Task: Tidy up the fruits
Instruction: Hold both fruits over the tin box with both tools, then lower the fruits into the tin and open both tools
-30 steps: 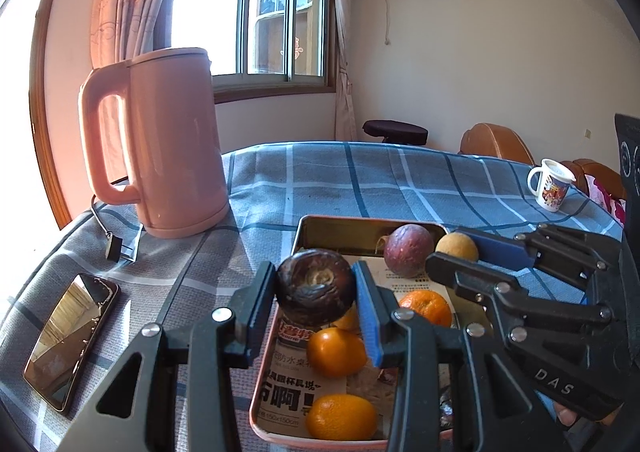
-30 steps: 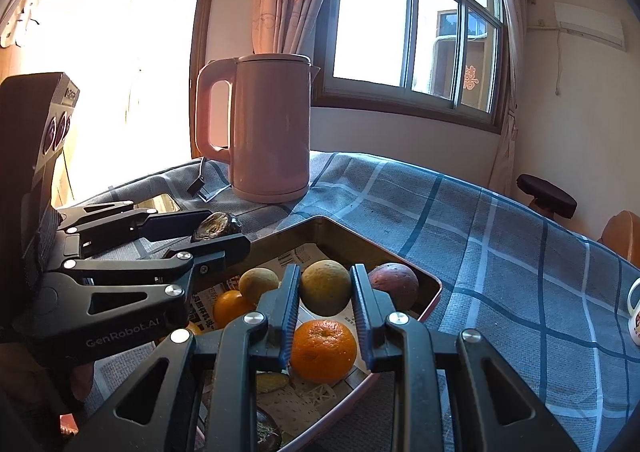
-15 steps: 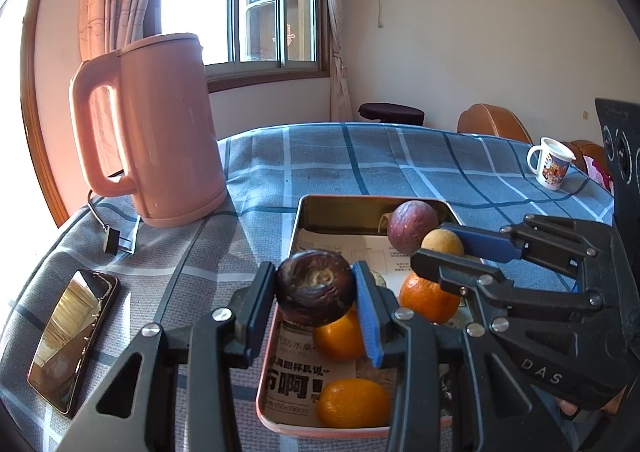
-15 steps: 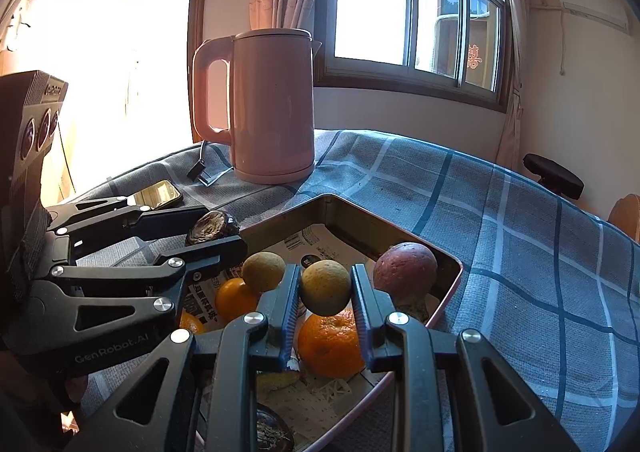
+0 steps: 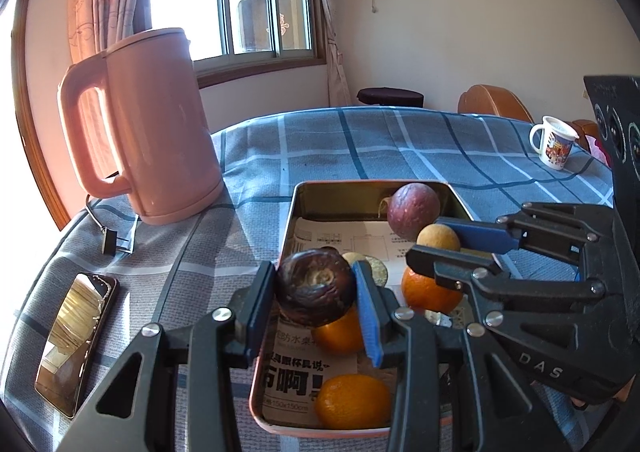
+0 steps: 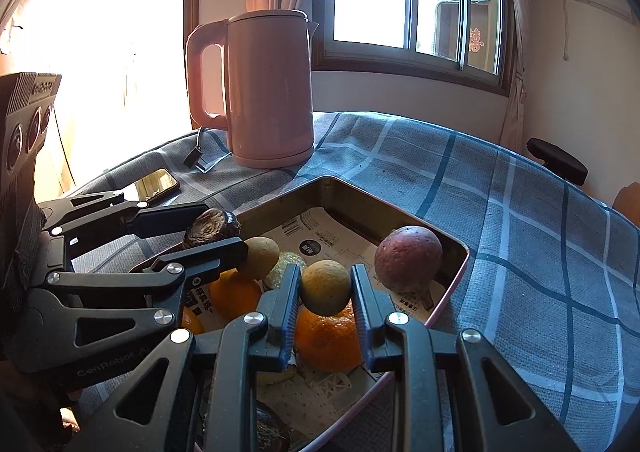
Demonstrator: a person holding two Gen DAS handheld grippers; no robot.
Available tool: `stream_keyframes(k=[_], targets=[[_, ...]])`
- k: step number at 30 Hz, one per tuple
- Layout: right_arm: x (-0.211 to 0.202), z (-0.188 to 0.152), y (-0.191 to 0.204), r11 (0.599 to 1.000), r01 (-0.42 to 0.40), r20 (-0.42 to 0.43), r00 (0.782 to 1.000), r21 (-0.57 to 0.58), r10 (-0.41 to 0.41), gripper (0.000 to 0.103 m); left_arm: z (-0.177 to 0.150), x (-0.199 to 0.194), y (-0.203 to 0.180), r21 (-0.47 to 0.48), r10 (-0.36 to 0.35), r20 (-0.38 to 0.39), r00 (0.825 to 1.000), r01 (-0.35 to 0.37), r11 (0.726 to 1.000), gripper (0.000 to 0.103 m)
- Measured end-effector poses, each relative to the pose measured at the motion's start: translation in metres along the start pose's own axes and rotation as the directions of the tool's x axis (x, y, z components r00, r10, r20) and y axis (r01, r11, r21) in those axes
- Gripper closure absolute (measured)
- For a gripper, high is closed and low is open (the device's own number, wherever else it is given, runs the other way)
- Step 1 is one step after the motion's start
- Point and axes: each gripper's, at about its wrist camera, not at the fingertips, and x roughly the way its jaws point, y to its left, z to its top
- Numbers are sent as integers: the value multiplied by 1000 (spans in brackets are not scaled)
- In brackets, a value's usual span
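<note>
Tongs (image 5: 316, 292) (image 6: 325, 286) both still grip fruit (image 5: 315, 292) (image 6: 326, 286) above tray (image 5: 290, 220), seemingly slightly farther in.

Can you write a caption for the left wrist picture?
Left hand-held gripper holding a wrinkled dark-brown round fruit above the newspaper-lined metal tray of oranges.

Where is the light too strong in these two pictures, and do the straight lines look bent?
Left wrist view: the window is washed out white, and the tablecloth stripes curve. Right wrist view: glare floods the upper left beside the pink kettle, and the window frame bows.
</note>
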Motion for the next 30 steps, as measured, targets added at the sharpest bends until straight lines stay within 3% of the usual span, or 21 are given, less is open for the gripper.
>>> stream_keyframes(k=[15, 20, 24, 30], targets=[[8, -1, -1, 1000, -16, -49, 999, 5, 17, 76, 0, 0, -3, 13, 12, -1, 1000, -12, 1000, 60], [9, -2, -3, 1000, 9, -68, 998, 11, -9, 67, 0, -1, -1, 7, 29, 7, 1000, -30, 1000, 56], [2, -4, -8, 999, 21, -40, 999, 28, -20, 65, -1, -8, 5, -29, 46, 44, 998, -45, 999, 35], [-25, -8, -20, 994, 83, 72, 994, 68, -87, 44, 2, -25, 9, -69, 61, 138, 989, -52, 996, 0]])
